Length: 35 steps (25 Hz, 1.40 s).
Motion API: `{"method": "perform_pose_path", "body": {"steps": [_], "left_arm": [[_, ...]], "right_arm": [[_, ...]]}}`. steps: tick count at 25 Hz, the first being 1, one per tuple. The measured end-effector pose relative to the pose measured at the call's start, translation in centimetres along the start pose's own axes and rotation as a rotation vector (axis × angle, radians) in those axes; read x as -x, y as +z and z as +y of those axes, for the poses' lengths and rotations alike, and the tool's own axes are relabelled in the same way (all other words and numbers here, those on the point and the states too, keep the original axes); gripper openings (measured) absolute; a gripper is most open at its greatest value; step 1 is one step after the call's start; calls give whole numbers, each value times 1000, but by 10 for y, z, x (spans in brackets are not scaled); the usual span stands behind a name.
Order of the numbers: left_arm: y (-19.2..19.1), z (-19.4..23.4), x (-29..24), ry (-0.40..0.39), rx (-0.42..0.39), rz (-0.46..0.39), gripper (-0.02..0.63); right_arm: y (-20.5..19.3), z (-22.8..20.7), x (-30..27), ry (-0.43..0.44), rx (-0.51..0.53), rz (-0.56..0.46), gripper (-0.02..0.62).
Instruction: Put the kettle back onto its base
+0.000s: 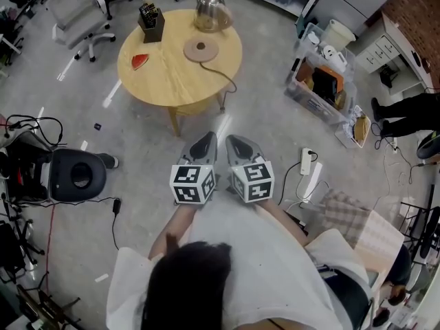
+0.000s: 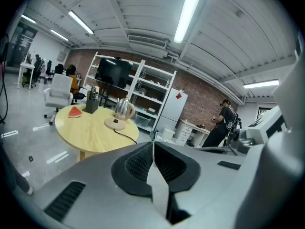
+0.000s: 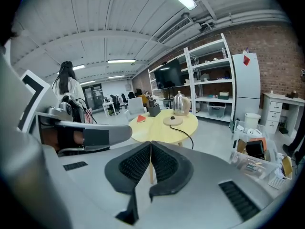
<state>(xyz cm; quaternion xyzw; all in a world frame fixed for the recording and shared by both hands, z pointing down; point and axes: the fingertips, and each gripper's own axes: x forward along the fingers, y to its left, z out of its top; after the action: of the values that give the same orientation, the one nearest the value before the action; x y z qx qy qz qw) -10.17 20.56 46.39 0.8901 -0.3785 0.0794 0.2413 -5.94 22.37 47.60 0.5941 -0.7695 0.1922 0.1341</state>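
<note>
Our left hand-held gripper (image 2: 152,146) has its jaws pressed together with nothing between them. Our right hand-held gripper (image 3: 150,146) is the same, closed and empty. In the head view we hold the two side by side in front of us, over the floor, aimed toward the round wooden bench (image 1: 165,81), which is well apart from them.

On the bench the kettle (image 1: 210,11) stands upright near the far edge, just beside its round base (image 1: 201,49) but not on it. The base is bare, and its cord (image 1: 223,74) trails off the bench's near side.

We judge the task not yet begun. We have to reach the bench, open a gripper, take the kettle, lift it and seat it on the base.
</note>
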Motion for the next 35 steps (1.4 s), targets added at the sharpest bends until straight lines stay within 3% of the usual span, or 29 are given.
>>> {"method": "perform_pose_path", "body": {"steps": [17, 35], "left_arm": [[2, 12, -1, -3, 22, 10, 35], [8, 18, -23, 40, 21, 4, 35]], "right_arm": [[3, 8, -9, 39, -51, -18, 28], [7, -16, -26, 65, -81, -28, 28]]}}
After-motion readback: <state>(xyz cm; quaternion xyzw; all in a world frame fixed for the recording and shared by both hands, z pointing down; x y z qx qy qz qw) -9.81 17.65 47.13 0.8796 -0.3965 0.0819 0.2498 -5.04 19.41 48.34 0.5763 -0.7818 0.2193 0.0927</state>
